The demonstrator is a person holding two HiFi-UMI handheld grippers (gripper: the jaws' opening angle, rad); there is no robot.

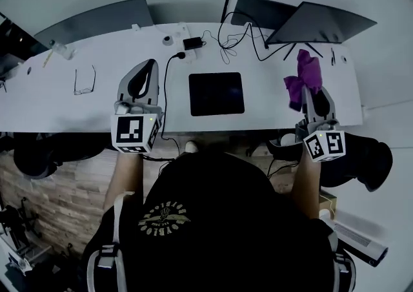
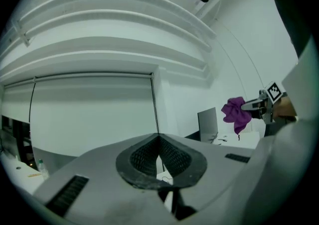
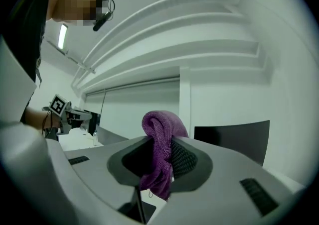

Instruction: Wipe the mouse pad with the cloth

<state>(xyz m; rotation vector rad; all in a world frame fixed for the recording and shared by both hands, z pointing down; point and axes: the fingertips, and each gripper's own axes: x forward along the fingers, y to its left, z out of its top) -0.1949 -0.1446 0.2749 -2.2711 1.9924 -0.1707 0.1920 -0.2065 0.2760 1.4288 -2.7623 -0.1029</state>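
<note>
**Sam:** Where is the cloth?

**Ana:** The right gripper (image 3: 159,155) has it. Its two jaws are squeezed on the purple cloth (image 3: 160,137), and a bunch of it sticks up above the jaws and some hangs down below.

**Sam:** And the mouse pad?

**Ana:** The mouse pad (image 1: 216,93) lies flat in the middle of the white desk (image 1: 84,110). It is dark and almost square, just a bit wider than it is deep, so there is no real long side to wipe along.

**Sam:** Which way does the cloth have to go?

**Ana:** To the person's left and down. The cloth is over the right end of the desk, near the laptop (image 1: 322,22). The pad sits between the two grippers.

**Sam:** Is the other gripper closer?

**Ana:** The left gripper (image 1: 148,68) looks a little closer to the pad from above (but it has no cloth). Its jaws are pressed together with nothing in them.

**Sam:** What can't you see?

**Ana:** Both gripper views look out at walls and ceiling, so neither one shows the pad. From above I cannot tell how high the cloth is over the desk. The pad is too dark to show any dirt. A black cable (image 1: 165,100) runs just beside the pad's left edge, and I think the wipe should stay off it.
</note>
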